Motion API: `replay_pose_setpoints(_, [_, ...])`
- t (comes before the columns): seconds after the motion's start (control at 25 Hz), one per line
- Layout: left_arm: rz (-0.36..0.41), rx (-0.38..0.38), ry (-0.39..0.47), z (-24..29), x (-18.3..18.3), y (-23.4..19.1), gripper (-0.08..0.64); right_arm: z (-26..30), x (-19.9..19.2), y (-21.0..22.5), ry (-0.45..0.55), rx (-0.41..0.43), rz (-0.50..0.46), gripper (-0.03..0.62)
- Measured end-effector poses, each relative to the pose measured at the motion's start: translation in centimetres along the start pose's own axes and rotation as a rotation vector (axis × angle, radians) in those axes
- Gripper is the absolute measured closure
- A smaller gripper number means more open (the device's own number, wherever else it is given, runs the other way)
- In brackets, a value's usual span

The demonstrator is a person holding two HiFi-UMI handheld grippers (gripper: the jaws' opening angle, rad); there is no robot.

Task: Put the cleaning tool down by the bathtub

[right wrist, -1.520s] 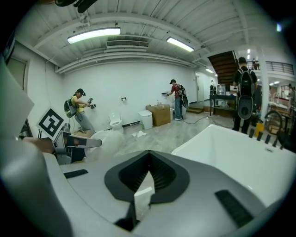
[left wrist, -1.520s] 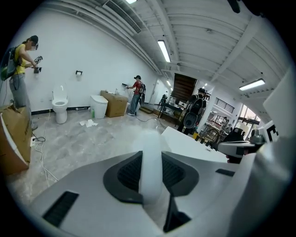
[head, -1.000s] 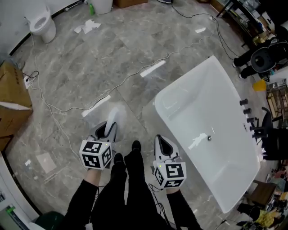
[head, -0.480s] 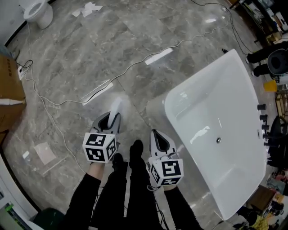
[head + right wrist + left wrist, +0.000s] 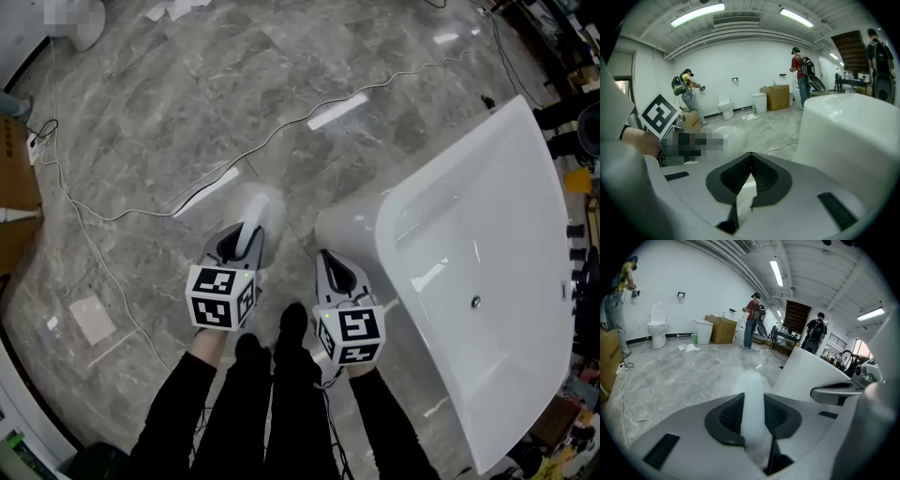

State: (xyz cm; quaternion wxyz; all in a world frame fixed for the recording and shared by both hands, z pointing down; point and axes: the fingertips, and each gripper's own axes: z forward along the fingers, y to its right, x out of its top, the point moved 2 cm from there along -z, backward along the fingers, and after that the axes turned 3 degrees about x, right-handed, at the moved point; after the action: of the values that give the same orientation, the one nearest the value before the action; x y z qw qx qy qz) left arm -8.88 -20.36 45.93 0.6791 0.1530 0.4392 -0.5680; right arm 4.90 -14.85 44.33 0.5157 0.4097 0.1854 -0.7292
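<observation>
The bathtub (image 5: pixel 469 225) has swung closer and now fills the right side of the head view, its rounded near end drawn up just beside both grippers; a moment earlier open floor lay between them. The person's dark-trousered legs (image 5: pixel 272 403) stand on the grey marble floor (image 5: pixel 141 112) at the bottom of the picture.

The left gripper (image 5: pixel 242 246) remains clamped on the cleaning tool (image 5: pixel 255 211), a pale, translucent white shaft pinched between the black ribbed pads (image 5: pixel 730 416) and pointing forward and away from the person. The tool is off the ground, in the grip, just left of the tub's near end. Its far tip is blurred, and whether it touches the floor cannot be told.

The right gripper (image 5: pixel 339 281) hangs next to the tub wall with its jaws brought together at the tips and nothing between them.

A thin cable (image 5: pixel 281 136) trails across the floor beyond the grippers, and a cardboard box (image 5: pixel 14 178) sits at the left edge. In the left gripper view, a toilet (image 5: pixel 657 326) stands against the far white wall, and a person in a red top (image 5: pixel 751 319) stands farther down the room.
</observation>
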Motion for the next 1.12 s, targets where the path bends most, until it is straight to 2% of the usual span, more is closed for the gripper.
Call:
replay_pose_setpoints(0.32, [-0.012,0.005,0.013,6.2,-4.5,-3.2,0.462,7.5,-5.0,1.7,-0.041,0.038,-0.002,0.591])
replay_pose_setpoints(0.56, [0.001,0.015,0.018,10.5,-7.2,-5.3,0.462,12.1,-7.6,3.4,-0.052,0.032,-0.036,0.592])
replay_pose_setpoints(0.8, [0.037,0.018,0.004,14.6,-10.9,-7.1,0.462,16.3,-11.1,4.3,-0.030,0.052,-0.032,0.592])
replay_pose_setpoints(1.12, [0.026,0.029,-0.030,19.2,-15.1,-8.4,0.462,20.3,-13.8,5.8,-0.034,0.048,-0.067,0.592])
